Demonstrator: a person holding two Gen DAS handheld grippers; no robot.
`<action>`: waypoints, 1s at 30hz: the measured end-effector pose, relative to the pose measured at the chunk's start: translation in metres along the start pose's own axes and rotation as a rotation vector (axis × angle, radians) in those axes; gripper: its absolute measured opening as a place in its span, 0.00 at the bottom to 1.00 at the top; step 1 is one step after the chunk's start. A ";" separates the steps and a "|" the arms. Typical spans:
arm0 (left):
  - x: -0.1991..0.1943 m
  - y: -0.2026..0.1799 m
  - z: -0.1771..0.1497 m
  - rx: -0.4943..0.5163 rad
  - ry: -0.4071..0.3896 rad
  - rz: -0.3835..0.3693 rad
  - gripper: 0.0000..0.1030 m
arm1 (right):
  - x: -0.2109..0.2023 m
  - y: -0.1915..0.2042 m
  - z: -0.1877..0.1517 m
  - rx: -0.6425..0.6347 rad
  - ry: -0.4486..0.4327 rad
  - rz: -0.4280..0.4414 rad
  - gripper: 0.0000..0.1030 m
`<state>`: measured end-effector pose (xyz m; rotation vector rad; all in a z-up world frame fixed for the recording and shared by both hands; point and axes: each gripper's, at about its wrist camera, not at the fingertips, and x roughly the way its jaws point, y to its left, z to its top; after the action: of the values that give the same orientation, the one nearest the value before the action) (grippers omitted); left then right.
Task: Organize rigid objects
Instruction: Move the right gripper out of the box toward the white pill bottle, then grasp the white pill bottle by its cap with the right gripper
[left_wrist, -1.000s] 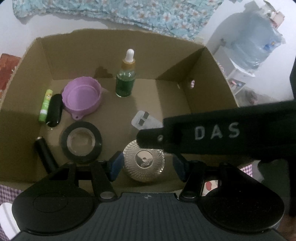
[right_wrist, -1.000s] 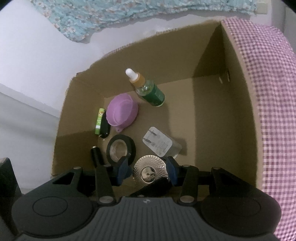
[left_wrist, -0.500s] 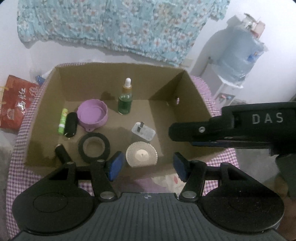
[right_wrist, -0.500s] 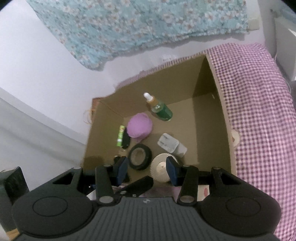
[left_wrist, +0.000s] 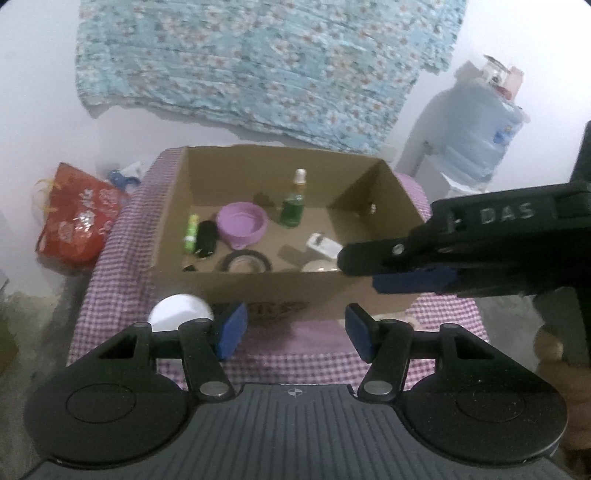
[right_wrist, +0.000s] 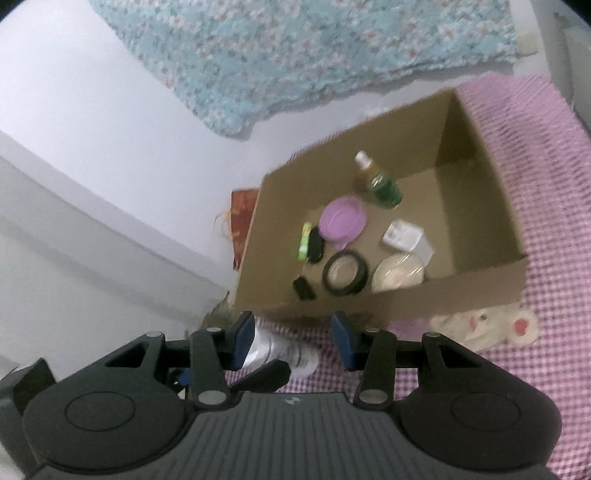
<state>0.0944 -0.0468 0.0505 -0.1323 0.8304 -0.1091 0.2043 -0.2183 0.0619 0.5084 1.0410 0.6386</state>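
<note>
A cardboard box (left_wrist: 258, 288) stands on a purple checked cloth (left_wrist: 295, 358). In it are a green dropper bottle (left_wrist: 291, 206), a purple bowl (left_wrist: 242, 225), a green tube (left_wrist: 191, 232), a black tape roll (left_wrist: 245, 262), a white charger (left_wrist: 325, 245) and a round ribbed disc (left_wrist: 319, 266). My left gripper (left_wrist: 295, 328) hangs open and empty in front of the box. The right gripper (right_wrist: 293, 338) is also open and empty, short of the box (right_wrist: 406, 299). The disc (right_wrist: 397, 273) lies by the near wall.
A white round object (left_wrist: 181, 314) lies on the cloth by my left finger. A pale plush toy (right_wrist: 484, 325) sits before the box. A red bag (left_wrist: 77, 221) is to the left, a water jug (left_wrist: 476, 129) to the right, and a floral cloth (left_wrist: 258, 62) hangs behind.
Both grippers have drawn back and upward out of the box. The round disc that lay between their fingers stays on the box floor.
</note>
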 end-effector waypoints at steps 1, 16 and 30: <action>-0.001 0.004 -0.002 -0.007 -0.006 0.010 0.57 | 0.006 0.003 -0.001 -0.002 0.013 0.002 0.48; 0.006 0.054 -0.005 -0.106 0.001 0.088 0.57 | 0.086 0.044 -0.008 -0.051 0.155 0.009 0.48; 0.034 0.061 -0.011 -0.112 0.085 0.117 0.58 | 0.123 0.048 -0.007 -0.076 0.222 -0.038 0.48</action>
<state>0.1117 0.0077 0.0084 -0.1848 0.9273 0.0419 0.2304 -0.0975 0.0143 0.3559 1.2280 0.7092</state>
